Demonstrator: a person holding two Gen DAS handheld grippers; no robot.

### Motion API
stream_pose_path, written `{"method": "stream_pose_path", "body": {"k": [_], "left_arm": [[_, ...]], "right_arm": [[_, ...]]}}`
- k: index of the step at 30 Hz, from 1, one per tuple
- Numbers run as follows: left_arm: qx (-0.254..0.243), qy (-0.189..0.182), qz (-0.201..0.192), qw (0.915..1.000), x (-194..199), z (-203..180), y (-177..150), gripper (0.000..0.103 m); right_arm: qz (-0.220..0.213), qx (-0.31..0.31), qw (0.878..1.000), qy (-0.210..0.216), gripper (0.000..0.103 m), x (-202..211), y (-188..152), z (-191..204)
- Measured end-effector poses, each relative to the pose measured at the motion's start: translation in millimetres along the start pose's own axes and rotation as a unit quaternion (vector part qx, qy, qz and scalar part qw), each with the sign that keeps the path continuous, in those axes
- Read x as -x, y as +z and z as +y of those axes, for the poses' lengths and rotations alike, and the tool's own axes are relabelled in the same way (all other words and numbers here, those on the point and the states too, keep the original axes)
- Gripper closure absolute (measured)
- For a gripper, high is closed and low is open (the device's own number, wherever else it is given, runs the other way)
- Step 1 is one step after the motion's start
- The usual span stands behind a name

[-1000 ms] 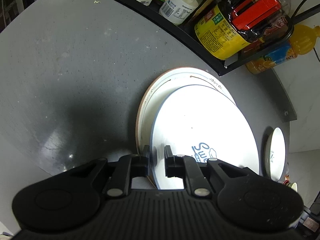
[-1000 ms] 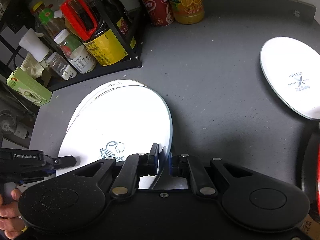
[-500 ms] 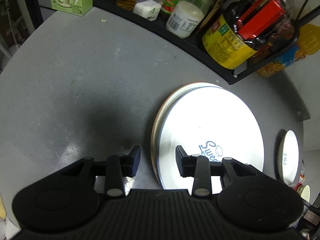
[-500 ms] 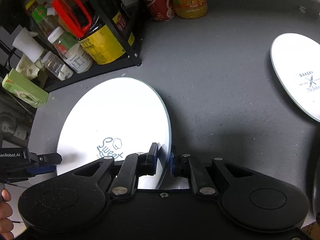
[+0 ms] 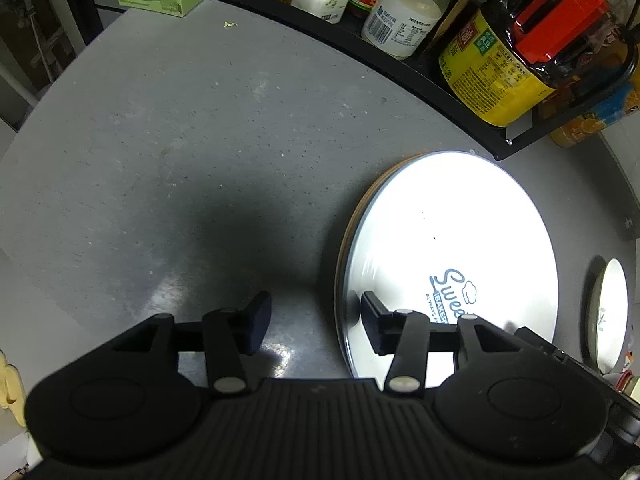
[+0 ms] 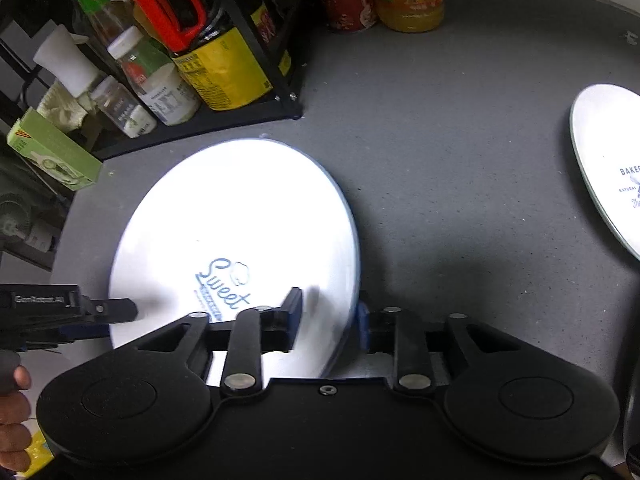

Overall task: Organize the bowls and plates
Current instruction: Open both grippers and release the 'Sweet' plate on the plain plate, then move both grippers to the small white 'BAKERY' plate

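Left gripper (image 5: 312, 322): jaws stood wide apart, straddling the near-left rim of the "Sweet" plate (image 5: 452, 248), gripping nothing.
Right gripper (image 6: 328, 318): jaws parted around the plate's right rim, not clamping it.
Plate position: lay flat on a brown-rimmed plate (image 5: 348, 232) on the grey counter (image 5: 200, 140), beside the black rack (image 5: 440, 88).
Still loose: "Bakery" plate (image 6: 608, 160), well apart to the right.
Doing it well: probably withdraw both grippers level and straight back, so no finger dragged the stack off-centre.
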State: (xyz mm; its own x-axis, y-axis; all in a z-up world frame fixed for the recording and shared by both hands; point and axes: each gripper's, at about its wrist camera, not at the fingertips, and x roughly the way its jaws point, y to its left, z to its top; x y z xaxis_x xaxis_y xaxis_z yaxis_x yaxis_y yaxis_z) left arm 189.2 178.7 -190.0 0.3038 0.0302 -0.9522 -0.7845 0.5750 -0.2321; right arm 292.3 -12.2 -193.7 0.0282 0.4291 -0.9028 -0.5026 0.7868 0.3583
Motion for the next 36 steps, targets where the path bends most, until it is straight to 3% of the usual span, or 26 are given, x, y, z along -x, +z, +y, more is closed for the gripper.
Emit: {"method": "stream_pose_path", "body": {"k": [2, 9, 20, 26, 36], "left_arm": [[-0.003, 0.006, -0.006, 1.0, 5.6, -2.5, 0.6, 0.055], [-0.01, 0.001, -0.017, 0.9998, 26.0, -8.7, 3.1, 0.052], [-0.033, -0.038, -0.056, 0.9971, 67.8, -24.4, -7.4, 0.036], [-0.049, -0.05, -0.063, 0.9955, 79.3, -31.9, -16.8, 0.029], [-0.086, -0.085, -0.06, 0.9908, 89.6, -65.3, -28.4, 0.028]], "right_arm": [[-0.005, 0.006, 1.0, 0.005, 0.059, 6.0, 1.4, 3.5], [-0.025, 0.001, 1.0, 0.013, 0.049, 25.2, 6.5, 4.2], [-0.078, -0.019, 0.997, 0.021, 0.026, 69.8, 2.6, 2.5], [-0.092, -0.033, 0.995, 0.014, 0.019, 86.8, -6.4, -0.3], [-0.113, -0.053, 0.992, -0.011, 0.013, 118.9, -18.5, -16.8]]}}
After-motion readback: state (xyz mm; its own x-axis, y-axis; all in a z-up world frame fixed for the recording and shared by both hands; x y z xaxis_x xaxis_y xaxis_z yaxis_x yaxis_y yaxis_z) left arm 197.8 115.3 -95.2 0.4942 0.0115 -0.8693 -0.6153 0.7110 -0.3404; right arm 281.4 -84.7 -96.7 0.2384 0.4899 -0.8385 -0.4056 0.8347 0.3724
